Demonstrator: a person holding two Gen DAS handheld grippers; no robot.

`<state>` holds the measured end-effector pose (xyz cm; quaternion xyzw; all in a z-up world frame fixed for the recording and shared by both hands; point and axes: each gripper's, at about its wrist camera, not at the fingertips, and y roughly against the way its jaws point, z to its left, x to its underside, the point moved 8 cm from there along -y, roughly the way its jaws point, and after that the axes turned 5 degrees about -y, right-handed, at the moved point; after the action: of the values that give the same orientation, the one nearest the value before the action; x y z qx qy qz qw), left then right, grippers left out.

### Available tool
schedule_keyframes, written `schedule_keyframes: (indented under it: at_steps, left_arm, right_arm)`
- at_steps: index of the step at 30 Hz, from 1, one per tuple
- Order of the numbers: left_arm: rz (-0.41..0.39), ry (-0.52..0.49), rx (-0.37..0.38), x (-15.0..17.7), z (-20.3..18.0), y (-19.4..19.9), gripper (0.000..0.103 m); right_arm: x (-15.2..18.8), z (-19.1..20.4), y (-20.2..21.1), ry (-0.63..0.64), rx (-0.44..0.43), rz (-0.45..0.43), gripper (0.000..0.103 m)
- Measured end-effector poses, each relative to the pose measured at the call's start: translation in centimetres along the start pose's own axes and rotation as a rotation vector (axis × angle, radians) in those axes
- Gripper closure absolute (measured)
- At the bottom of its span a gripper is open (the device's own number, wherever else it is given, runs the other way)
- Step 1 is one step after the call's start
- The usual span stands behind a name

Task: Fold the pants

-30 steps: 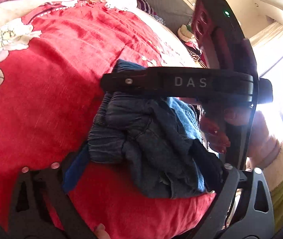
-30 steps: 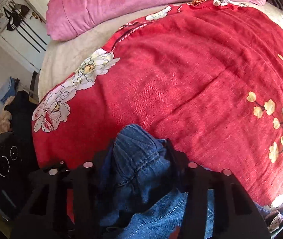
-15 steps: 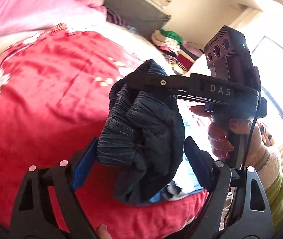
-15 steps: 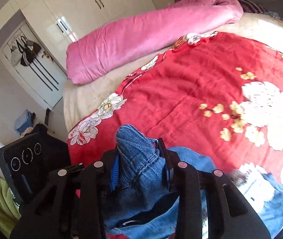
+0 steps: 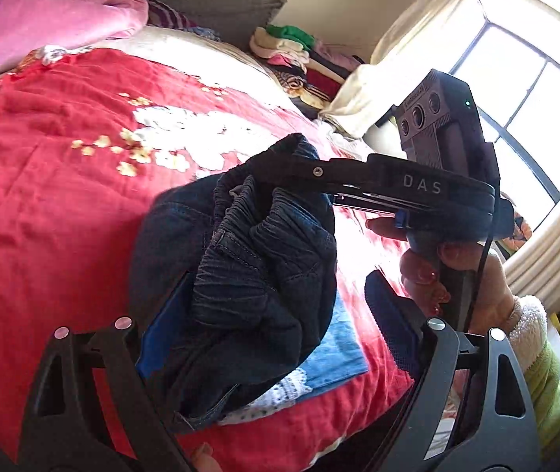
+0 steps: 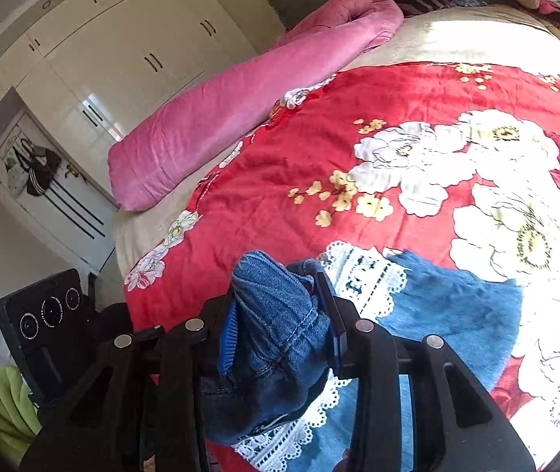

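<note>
The blue denim pants (image 5: 264,275) with white lace trim hang bunched above the red floral bedspread (image 5: 51,181). My right gripper (image 6: 280,326) is shut on the elastic waistband (image 6: 272,314); it also shows in the left wrist view (image 5: 311,173), pinching the top of the bunch. My left gripper (image 5: 276,322) is open, its blue-padded fingers (image 5: 161,334) on either side of the hanging denim. The pant legs (image 6: 457,314) and lace hems (image 6: 362,275) trail onto the bedspread.
A rolled pink quilt (image 6: 240,98) lies along the head of the bed. White wardrobes (image 6: 122,59) stand behind it. A pile of folded clothes (image 5: 299,59) sits by the bright window (image 5: 523,118). The bed's near edge runs below the grippers.
Both grippers have risen, lifting the waistband off the bedspread. The legs now hang and trail, showing the lace hems. The left gripper's jaws stay apart around the bunch.
</note>
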<state>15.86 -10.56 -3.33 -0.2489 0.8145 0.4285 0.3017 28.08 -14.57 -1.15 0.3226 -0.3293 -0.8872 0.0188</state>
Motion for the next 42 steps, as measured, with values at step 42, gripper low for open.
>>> schedule_keyframes:
  at_steps: [42]
  left_arm:
    - [0.125,-0.142,0.03,5.5,-4.5,-1.9,0.01]
  right_arm:
    - [6.2,-5.8,4.1,-0.083,0.257,-0.059,0.03]
